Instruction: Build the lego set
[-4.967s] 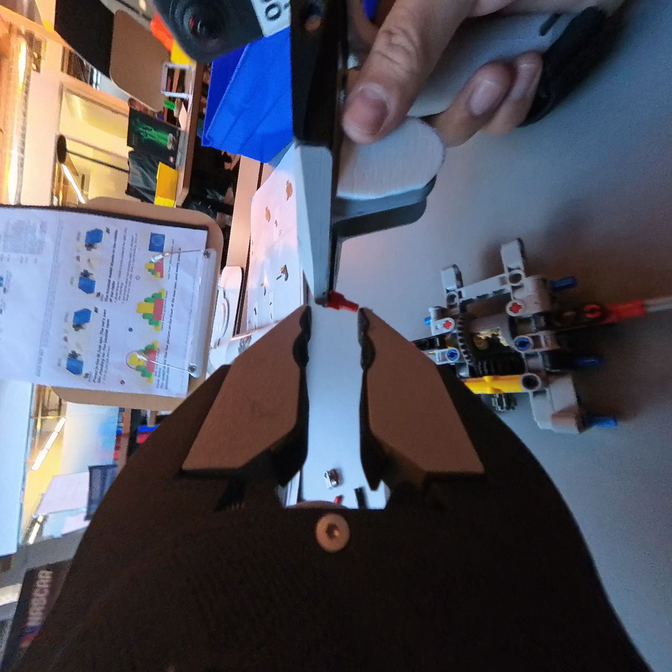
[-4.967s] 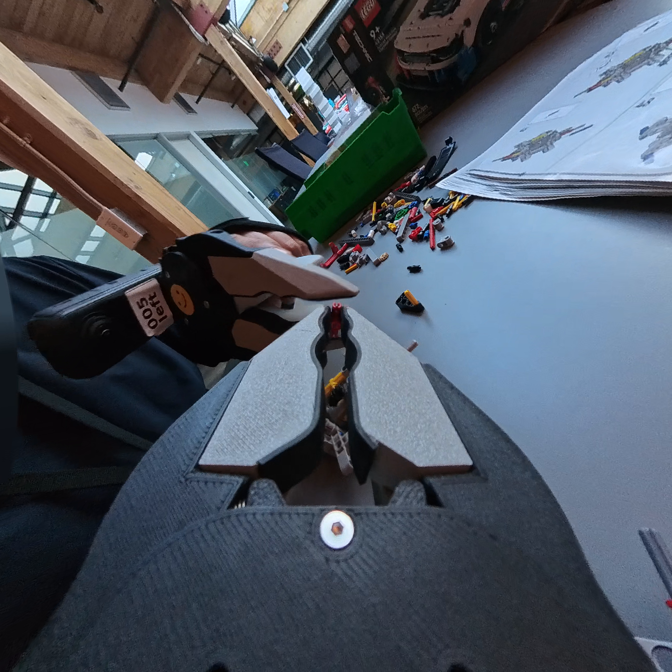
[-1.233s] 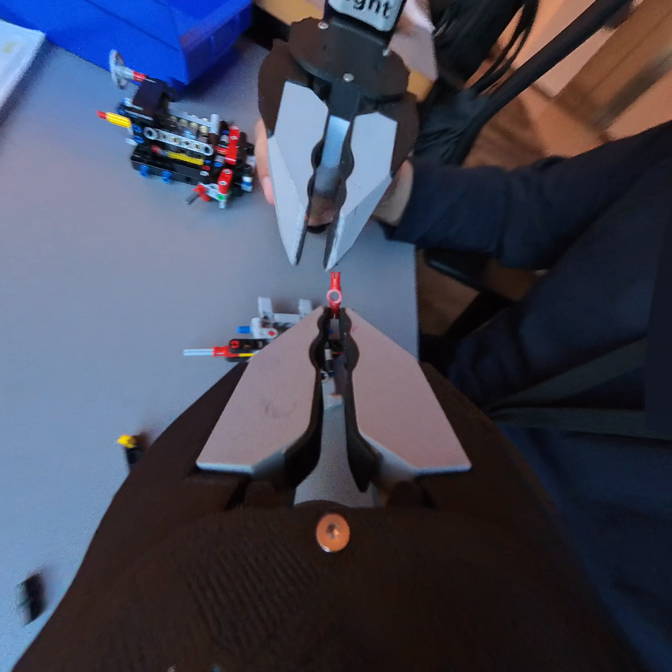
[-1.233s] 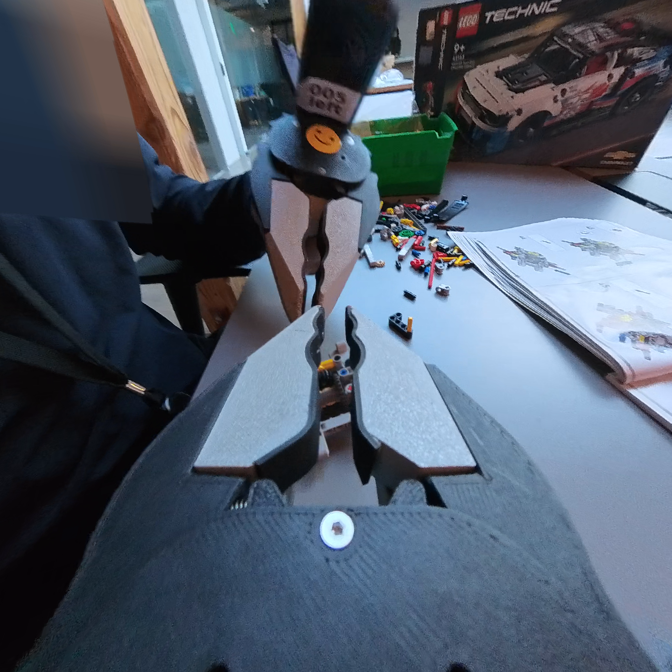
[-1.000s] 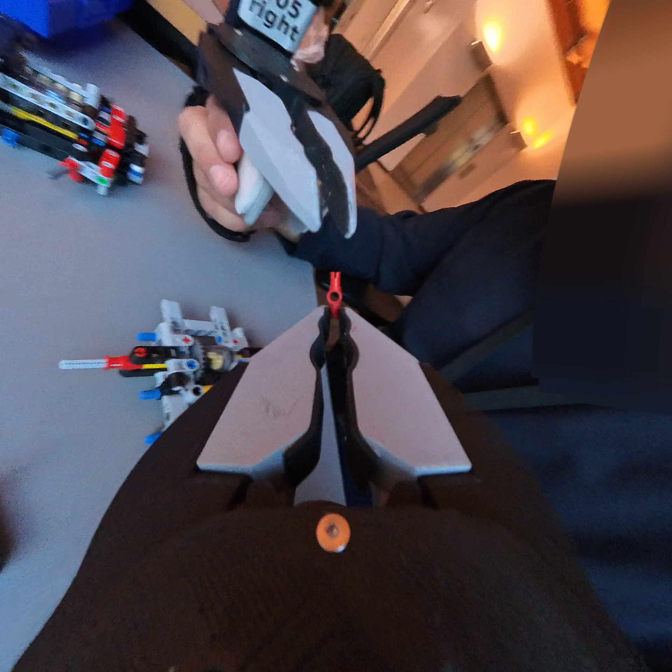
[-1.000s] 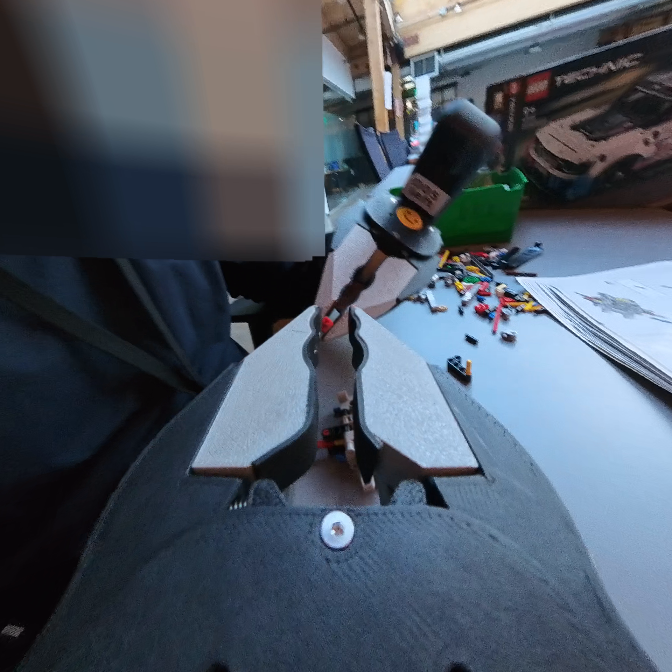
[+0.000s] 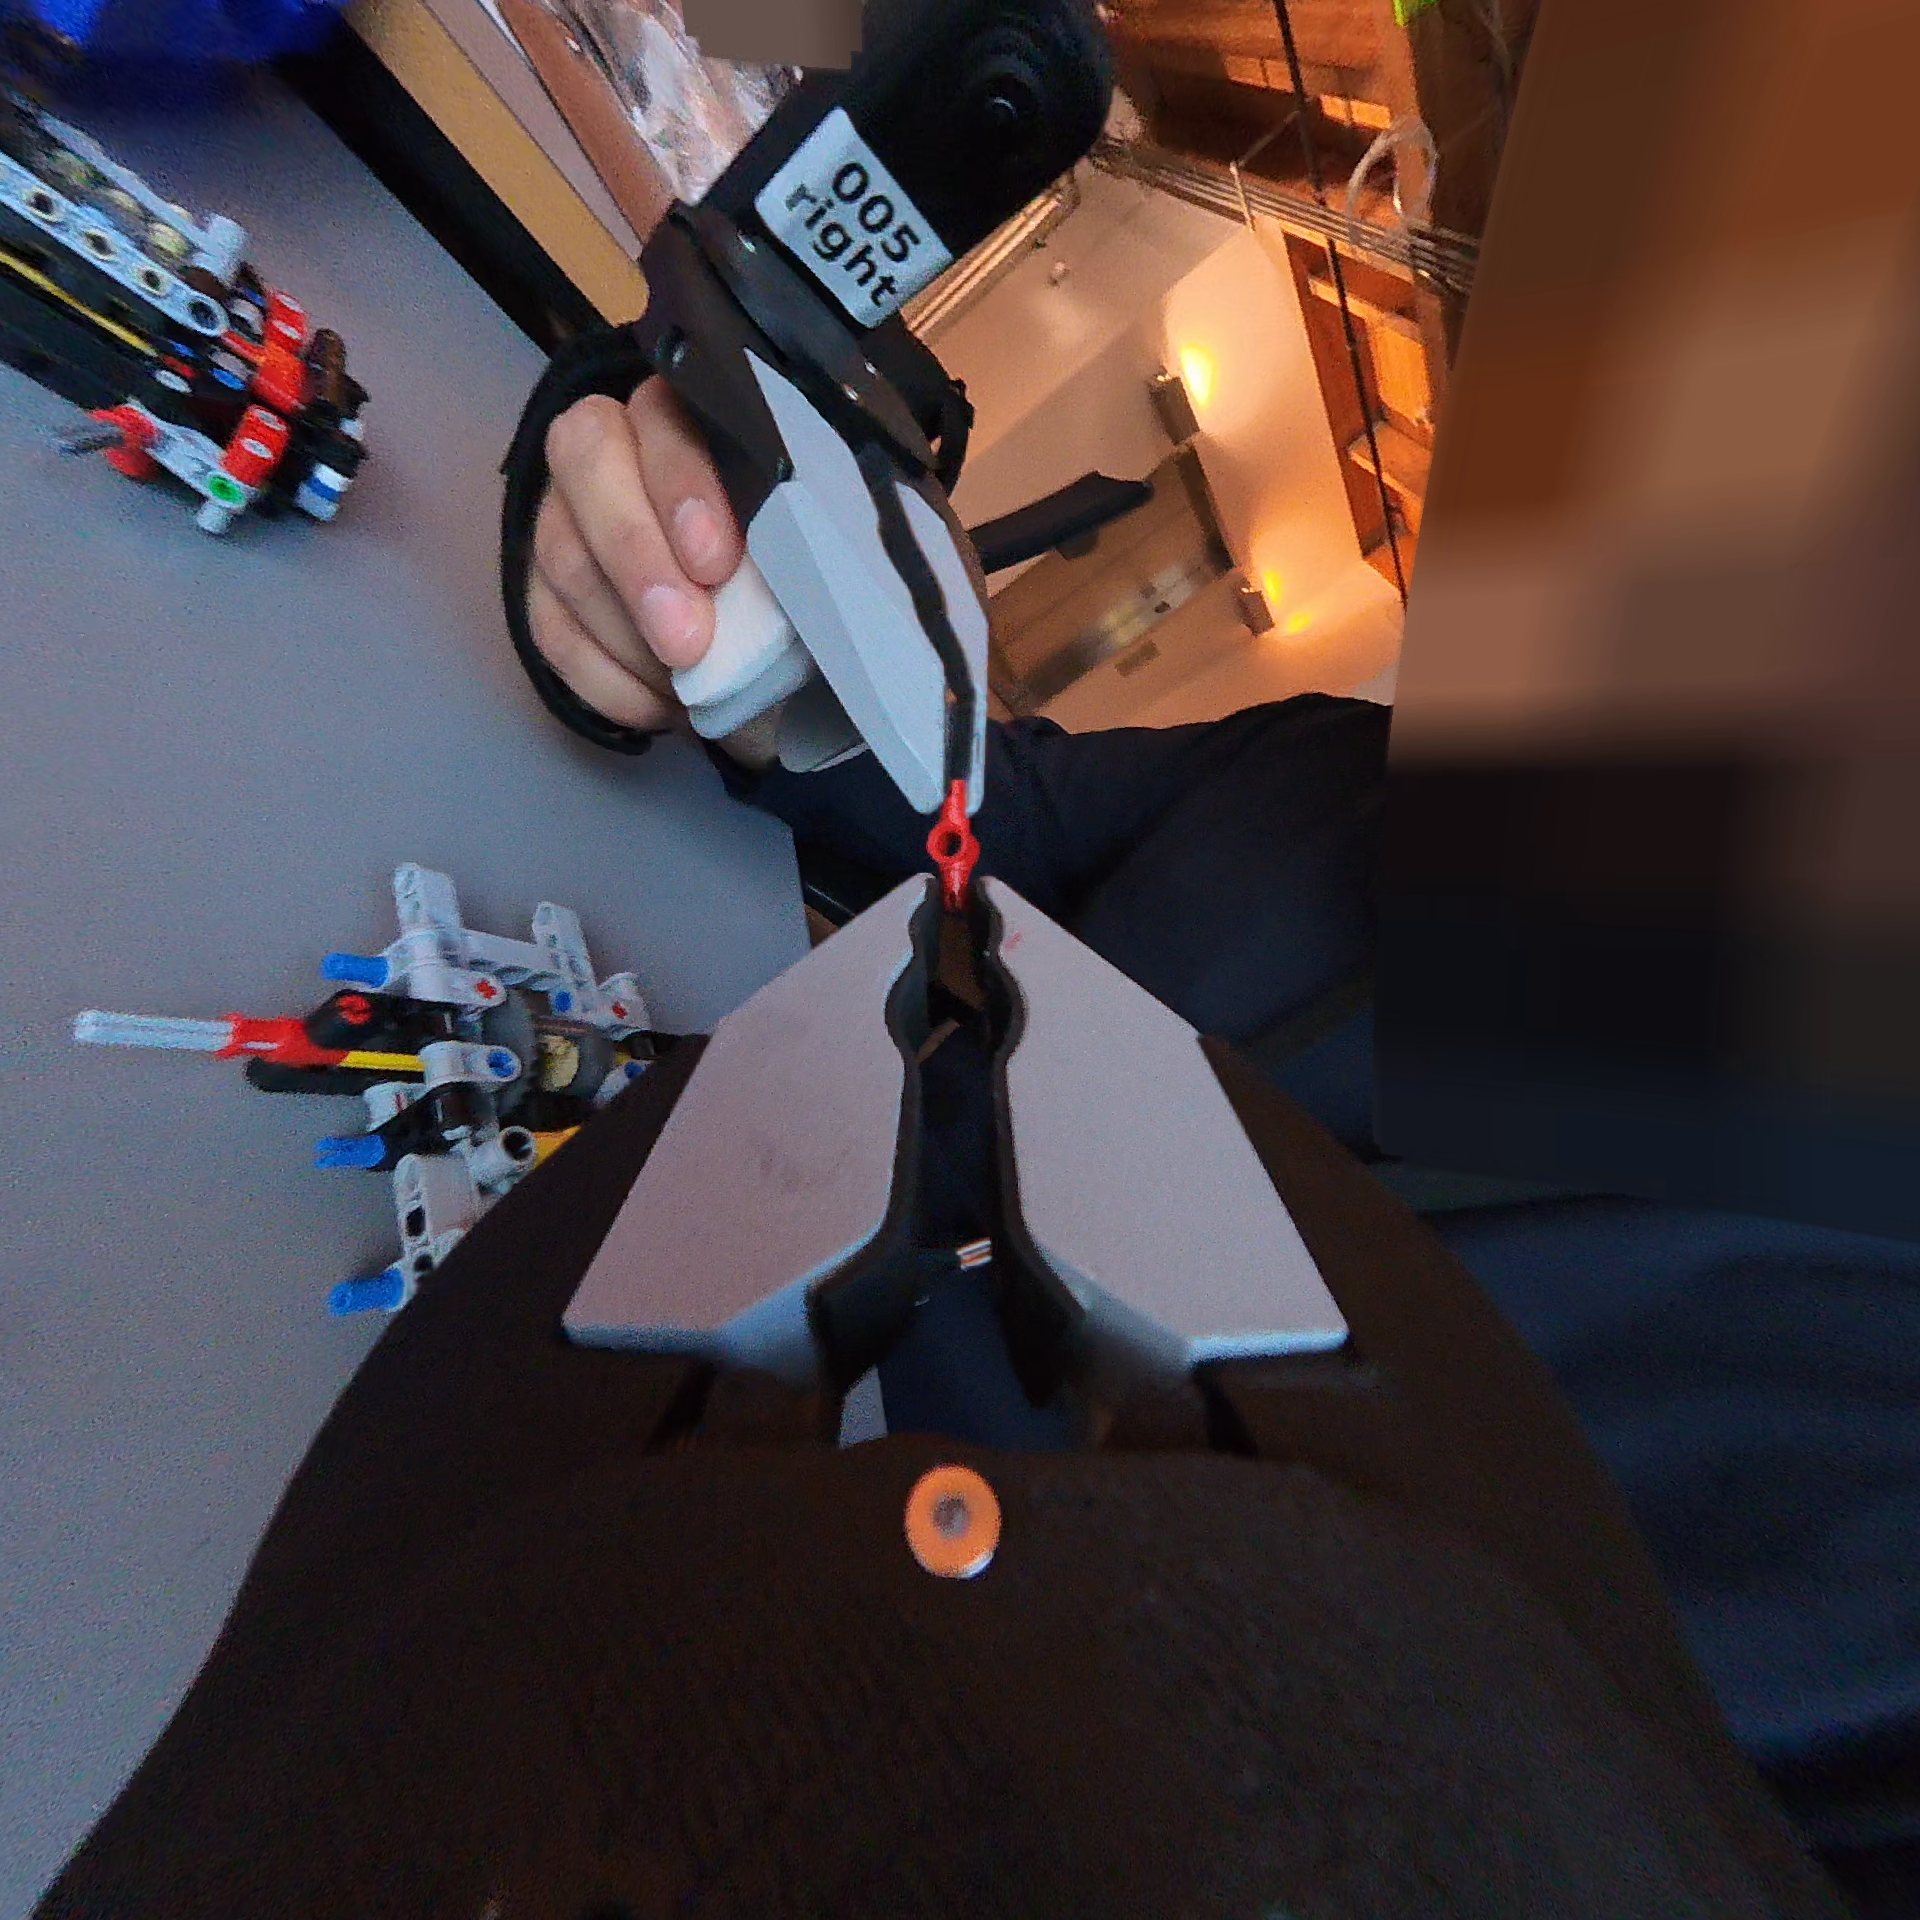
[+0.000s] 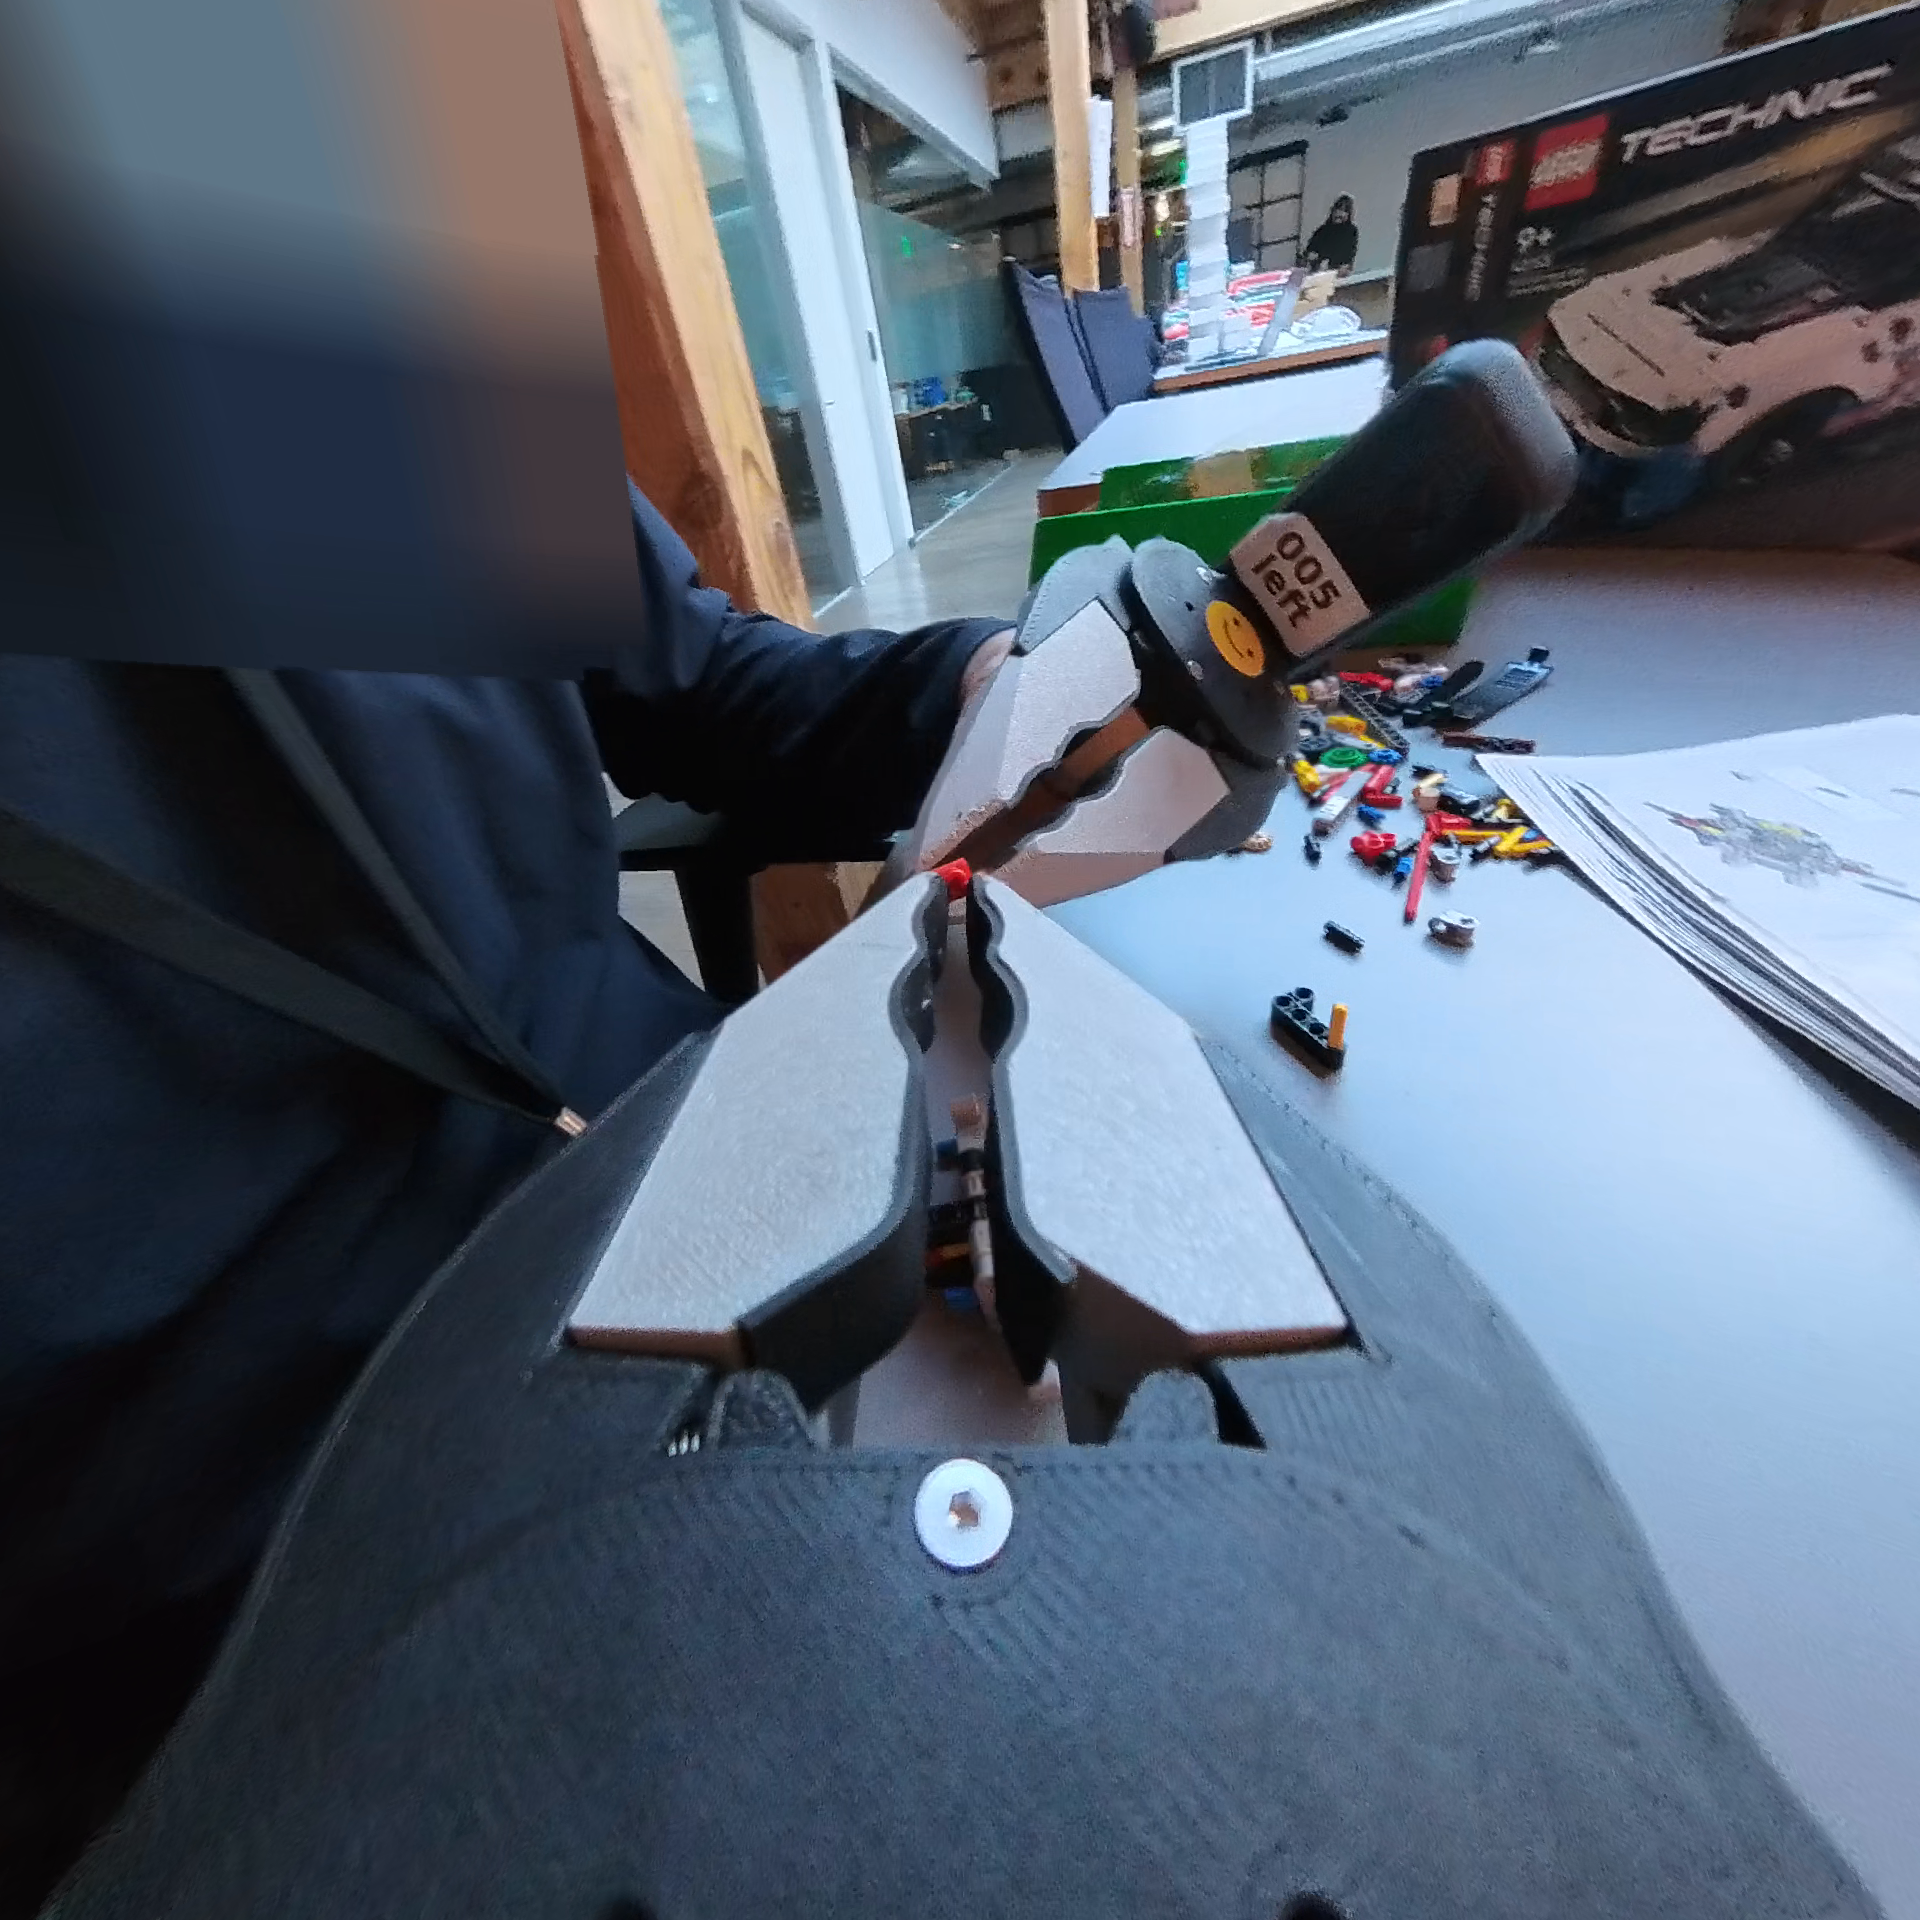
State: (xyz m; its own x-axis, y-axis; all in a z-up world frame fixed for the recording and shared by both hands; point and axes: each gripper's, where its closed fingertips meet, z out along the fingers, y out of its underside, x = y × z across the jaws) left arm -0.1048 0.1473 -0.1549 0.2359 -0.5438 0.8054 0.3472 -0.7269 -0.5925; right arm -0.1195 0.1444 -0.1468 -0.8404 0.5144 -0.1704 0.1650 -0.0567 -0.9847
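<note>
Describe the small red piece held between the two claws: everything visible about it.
The small red piece is a slim plastic-looking pin with a wider ring-shaped middle that has a hole through it and thin stems at both ends. It is off the grey table, held in the air. Its lower stem sits pinched in the tips of the left claw; its upper stem is gripped at the tip of the right claw. The right wrist view shows only its red end.

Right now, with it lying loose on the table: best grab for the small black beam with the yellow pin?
Probably from above, pinching the black beam across its two long sides near its pin-free end. It lies flat and alone on the table, and the yellow pin stands up at its other end, in the way there.
</note>
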